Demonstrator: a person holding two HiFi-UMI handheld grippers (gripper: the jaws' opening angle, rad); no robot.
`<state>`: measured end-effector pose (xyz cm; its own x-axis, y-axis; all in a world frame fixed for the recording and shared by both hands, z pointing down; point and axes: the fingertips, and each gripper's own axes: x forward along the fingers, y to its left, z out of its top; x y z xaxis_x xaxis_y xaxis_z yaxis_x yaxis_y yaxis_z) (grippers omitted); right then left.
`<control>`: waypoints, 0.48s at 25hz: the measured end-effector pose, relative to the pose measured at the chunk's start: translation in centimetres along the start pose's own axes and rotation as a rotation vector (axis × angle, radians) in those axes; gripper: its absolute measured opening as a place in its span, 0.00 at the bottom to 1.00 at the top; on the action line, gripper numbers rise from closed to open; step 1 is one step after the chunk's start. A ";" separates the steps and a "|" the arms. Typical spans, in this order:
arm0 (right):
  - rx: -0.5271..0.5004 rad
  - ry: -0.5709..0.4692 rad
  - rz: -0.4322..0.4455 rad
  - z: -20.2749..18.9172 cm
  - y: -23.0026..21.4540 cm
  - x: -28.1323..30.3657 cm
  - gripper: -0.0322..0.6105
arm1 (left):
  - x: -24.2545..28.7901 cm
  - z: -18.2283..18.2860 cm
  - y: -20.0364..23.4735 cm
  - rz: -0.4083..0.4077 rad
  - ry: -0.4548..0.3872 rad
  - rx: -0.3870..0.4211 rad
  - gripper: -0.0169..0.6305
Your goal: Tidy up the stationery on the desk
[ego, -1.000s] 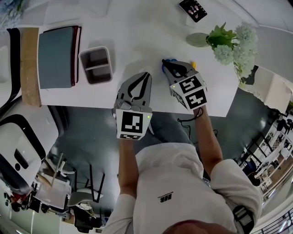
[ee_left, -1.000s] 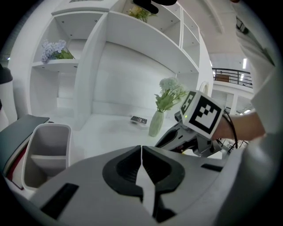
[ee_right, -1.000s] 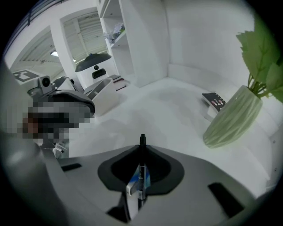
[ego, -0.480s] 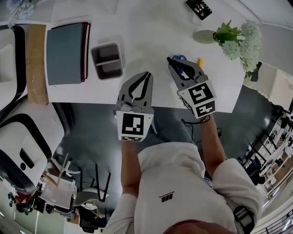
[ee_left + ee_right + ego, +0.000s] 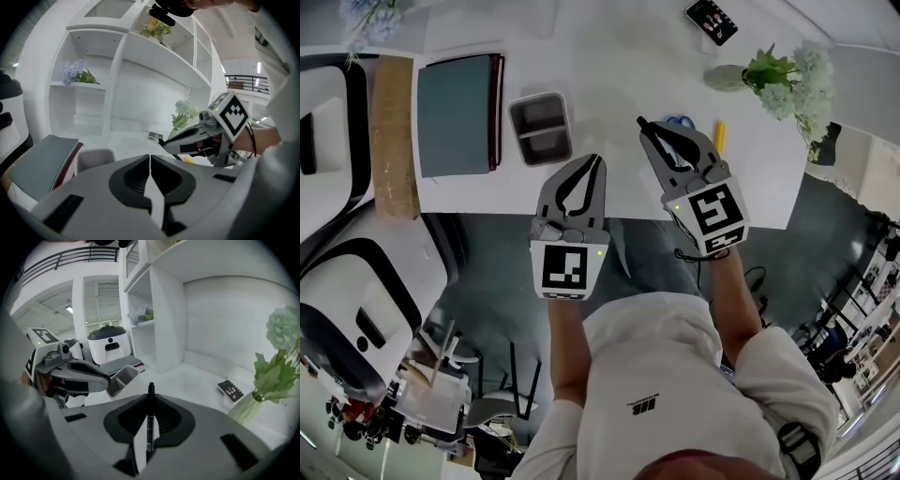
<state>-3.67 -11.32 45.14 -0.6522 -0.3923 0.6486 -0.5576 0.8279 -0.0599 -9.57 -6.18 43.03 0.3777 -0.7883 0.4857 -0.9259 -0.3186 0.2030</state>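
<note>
Drawn back toward the desk's front edge since a second ago, the right gripper carries a black pen.
Its fingers are clamped on the pen, which stands up between them above the desk. Beside it, the left gripper is pinched closed on nothing. Beyond lie a grey tray, blue scissors and a yellow marker, then a notebook and a phone.

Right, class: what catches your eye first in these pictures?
The right gripper, over the white desk's near edge, clamps a black pen; the left gripper beside it is shut and empty. Beyond them sit a grey two-compartment tray and, further left, a teal notebook.
</note>
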 end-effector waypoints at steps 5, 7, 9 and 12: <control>-0.030 -0.061 0.041 2.6 2.3 0.6 0.10 | -1.3 0.3 1.7 0.034 -0.011 -0.013 0.03; -0.041 -0.086 0.054 3.6 3.2 0.8 0.10 | -1.8 0.4 2.2 0.045 -0.019 -0.017 0.03; -0.051 -0.114 0.065 4.6 4.0 1.0 0.10 | -2.3 0.5 2.8 0.059 -0.027 -0.024 0.03; -0.056 -0.171 0.076 6.1 5.1 1.3 0.10 | -3.0 0.6 3.6 0.079 -0.035 -0.024 0.03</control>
<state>-10.47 -10.09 41.07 -0.7715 -0.3866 0.5053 -0.4775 0.8767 -0.0582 -14.05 -5.28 41.74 0.3029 -0.8286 0.4707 -0.9522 -0.2425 0.1859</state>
